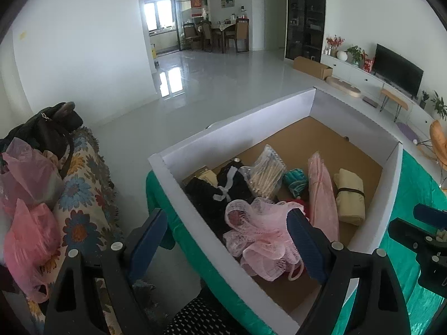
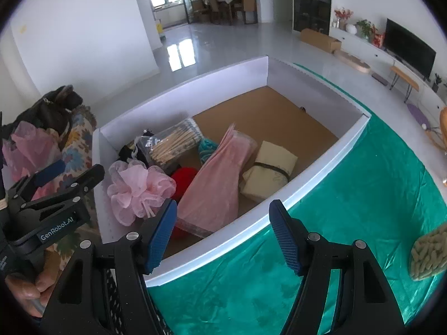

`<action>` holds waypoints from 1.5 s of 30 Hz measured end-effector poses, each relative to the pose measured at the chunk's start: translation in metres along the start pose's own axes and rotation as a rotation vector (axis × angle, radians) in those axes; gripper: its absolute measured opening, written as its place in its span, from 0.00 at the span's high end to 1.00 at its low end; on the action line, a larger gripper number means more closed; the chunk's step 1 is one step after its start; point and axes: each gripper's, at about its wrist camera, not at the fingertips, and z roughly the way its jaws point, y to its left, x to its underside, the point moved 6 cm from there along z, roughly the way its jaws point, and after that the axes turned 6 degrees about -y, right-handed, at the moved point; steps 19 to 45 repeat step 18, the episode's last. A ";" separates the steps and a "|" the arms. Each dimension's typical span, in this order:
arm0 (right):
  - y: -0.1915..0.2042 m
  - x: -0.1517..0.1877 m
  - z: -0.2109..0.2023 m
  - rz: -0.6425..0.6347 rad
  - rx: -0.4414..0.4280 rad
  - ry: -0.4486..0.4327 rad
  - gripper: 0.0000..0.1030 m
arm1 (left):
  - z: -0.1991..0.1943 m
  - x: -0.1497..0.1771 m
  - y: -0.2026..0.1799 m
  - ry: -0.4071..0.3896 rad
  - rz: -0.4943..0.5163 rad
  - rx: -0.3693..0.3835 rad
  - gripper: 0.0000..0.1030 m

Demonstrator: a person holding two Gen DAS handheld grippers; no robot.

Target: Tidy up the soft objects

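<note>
Both the left gripper (image 1: 226, 237) and right gripper (image 2: 223, 234) gape wide and empty above the white box (image 2: 321, 173); its thin wall could snag a descending finger.

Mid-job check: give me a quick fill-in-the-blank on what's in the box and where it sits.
1. The white box sits on a ____ cloth.
2. The mesh bath pouf is ____ in colour.
3. A dark ____ wraps the folded beige cloth.
4. Both grippers hold ____.

Answers: green; pink; band; nothing

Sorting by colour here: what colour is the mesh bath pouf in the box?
Pale pink; the mesh bath pouf shows best in the right wrist view.
</note>
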 end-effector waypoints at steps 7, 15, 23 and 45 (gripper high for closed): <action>0.005 0.000 0.009 -0.012 0.005 0.018 0.30 | 0.007 0.004 0.000 0.049 0.012 -0.007 0.15; 0.007 0.001 0.011 -0.019 0.005 0.023 0.30 | 0.001 0.002 -0.004 0.014 0.006 0.017 0.13; 0.006 0.001 0.010 -0.010 0.003 0.017 0.30 | -0.006 0.000 -0.008 -0.011 0.010 0.020 0.07; 0.006 0.001 0.010 -0.010 0.003 0.017 0.30 | -0.006 0.000 -0.008 -0.011 0.010 0.020 0.07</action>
